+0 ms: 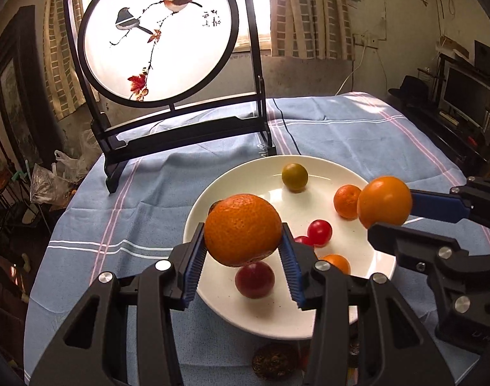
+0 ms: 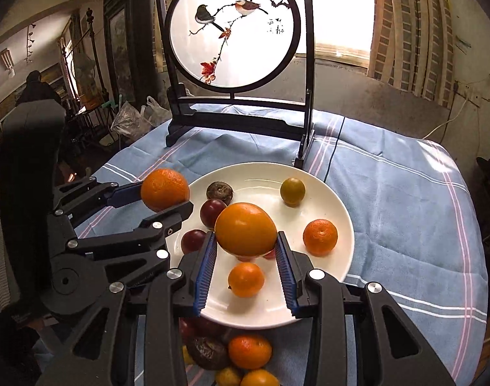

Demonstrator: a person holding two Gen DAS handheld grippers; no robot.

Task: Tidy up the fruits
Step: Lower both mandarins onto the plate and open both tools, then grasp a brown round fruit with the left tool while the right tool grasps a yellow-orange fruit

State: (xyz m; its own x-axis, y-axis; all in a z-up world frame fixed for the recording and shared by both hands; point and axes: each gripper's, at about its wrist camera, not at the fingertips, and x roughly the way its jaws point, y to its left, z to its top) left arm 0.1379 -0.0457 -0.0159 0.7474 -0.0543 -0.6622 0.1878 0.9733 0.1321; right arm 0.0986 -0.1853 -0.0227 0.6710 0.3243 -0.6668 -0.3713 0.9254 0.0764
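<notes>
Oranges are hanging above the white plate (image 1: 213, 189): the left hand-held gripper (image 1: 243, 241) is clamping a pebbly orange (image 1: 243, 228), the right hand-held gripper (image 2: 245, 247) is clamping a smooth orange (image 2: 245, 228).

A table under a blue striped cloth (image 1: 357, 128) carries a white plate (image 2: 344, 257), a black-framed bird screen (image 1: 180, 135), and loose fruit (image 2: 249, 352) beside the plate's near edge.

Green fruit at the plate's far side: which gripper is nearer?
Right, narrowly. The right gripper, shut on a smooth orange, hangs just in front of the green fruit. The left gripper, holding a bumpy orange, sits farther off over the plate's left rim.
</notes>
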